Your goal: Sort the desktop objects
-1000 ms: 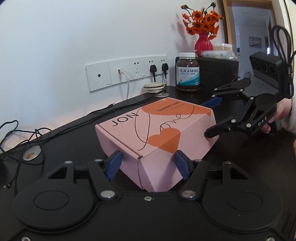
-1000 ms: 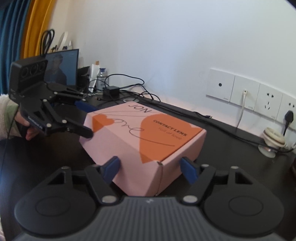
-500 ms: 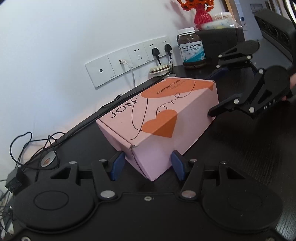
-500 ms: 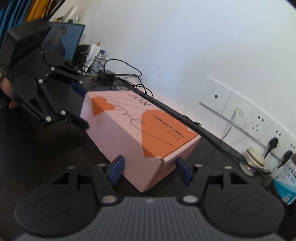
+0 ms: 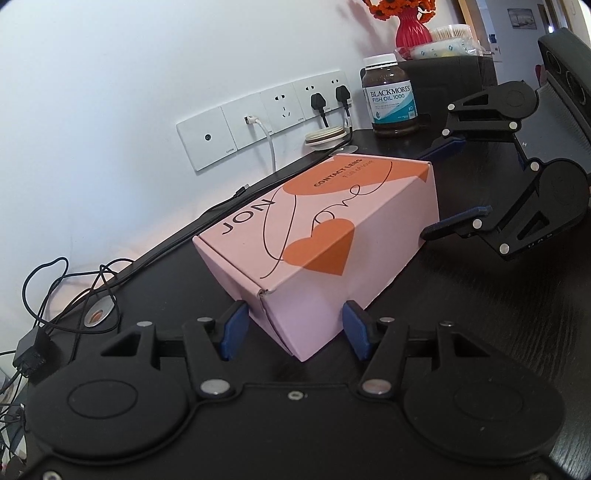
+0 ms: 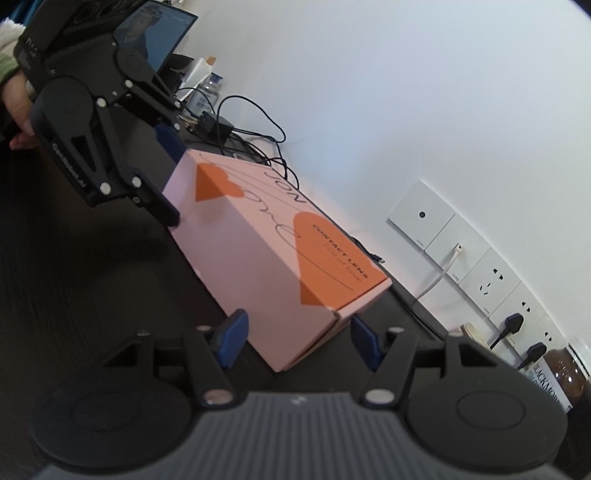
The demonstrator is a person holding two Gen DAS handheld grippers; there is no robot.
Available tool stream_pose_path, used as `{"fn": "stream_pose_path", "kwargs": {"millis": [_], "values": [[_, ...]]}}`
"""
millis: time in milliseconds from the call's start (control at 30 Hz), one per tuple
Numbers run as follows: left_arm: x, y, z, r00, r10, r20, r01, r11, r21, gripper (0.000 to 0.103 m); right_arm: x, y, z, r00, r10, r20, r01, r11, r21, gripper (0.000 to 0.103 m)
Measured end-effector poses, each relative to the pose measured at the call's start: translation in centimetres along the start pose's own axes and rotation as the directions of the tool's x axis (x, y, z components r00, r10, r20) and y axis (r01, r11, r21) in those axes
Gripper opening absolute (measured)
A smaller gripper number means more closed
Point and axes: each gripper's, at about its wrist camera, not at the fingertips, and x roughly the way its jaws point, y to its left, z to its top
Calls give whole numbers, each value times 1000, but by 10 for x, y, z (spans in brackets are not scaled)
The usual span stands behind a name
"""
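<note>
A pink carton [image 5: 332, 225] printed with orange hearts and "CONTACT LENS" lies on the dark desk [image 5: 461, 295], running away from my left gripper towards the right one. My left gripper [image 5: 295, 328] straddles the carton's near corner, and its blue pads [image 5: 232, 328] press on the two faces. In the right wrist view the same carton [image 6: 266, 266] sits between the pads of my right gripper [image 6: 297, 334], which is shut on the opposite corner. Each gripper also shows at the far end of the other's view: the right gripper [image 5: 428, 192] and the left gripper [image 6: 173, 182]. I cannot tell whether the carton is off the desk.
A brown fish oil bottle [image 5: 393, 99] stands by the wall at the back right, beside a dark box with a red vase [image 5: 412, 29] on it. Wall sockets [image 5: 280, 114] with plugs, a round lid [image 5: 327, 134] and loose cables [image 5: 74, 288] line the wall. A monitor [image 6: 155, 37] stands far left.
Both pairs of jaws have narrowed onto the carton's corners. Both grippers have rolled and sunk a little, so the carton now looks tilted in each view, and each has come closer to the carton.
</note>
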Motion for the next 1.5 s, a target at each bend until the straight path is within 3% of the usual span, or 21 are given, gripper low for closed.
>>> {"fn": "stream_pose_path", "kwargs": {"millis": [133,267,467,533,567,600,633,700,867,1033,1233,1500], "values": [[0,1,0,1000,-6,1,6,1000,-8,57,2,2,-2,1000,-4,-3,4,1000,-26,61],[-3,9,-1,999,-31,16,32,998,-52,55,2,-6,-1,1000,27,-4,-27,999,28,60],[-16,16,-5,997,-2,82,10,995,-98,56,-4,-25,1,998,63,2,-62,988,140,60],[-19,16,-5,995,9,102,2,994,-105,56,-6,-31,2,997,80,-2,-79,982,174,65],[-21,17,-5,994,13,110,-1,994,-108,56,-7,-34,2,996,86,-5,-84,978,189,73],[-22,17,-5,993,17,117,-4,994,-112,60,-8,-36,3,996,89,-6,-86,975,205,84],[-23,18,-5,992,21,123,-7,993,-117,63,-10,-38,3,996,94,-2,-91,971,221,89],[-26,19,-6,989,31,142,-14,992,-125,79,-15,-41,2,994,110,18,-111,963,247,90],[-35,17,-7,979,66,192,-41,991,-129,103,-29,-54,5,991,108,81,-129,933,337,102],[-39,18,-8,975,82,209,-52,989,-142,103,-38,-66,13,989,100,110,-136,904,406,102],[-40,22,-9,971,95,219,-58,984,-168,103,-34,-70,20,998,61,-28,-40,882,470,102],[-40,19,-9,969,115,219,-82,984,-155,103,-26,-61,14,983,-17,-182,109,856,506,102]]}}
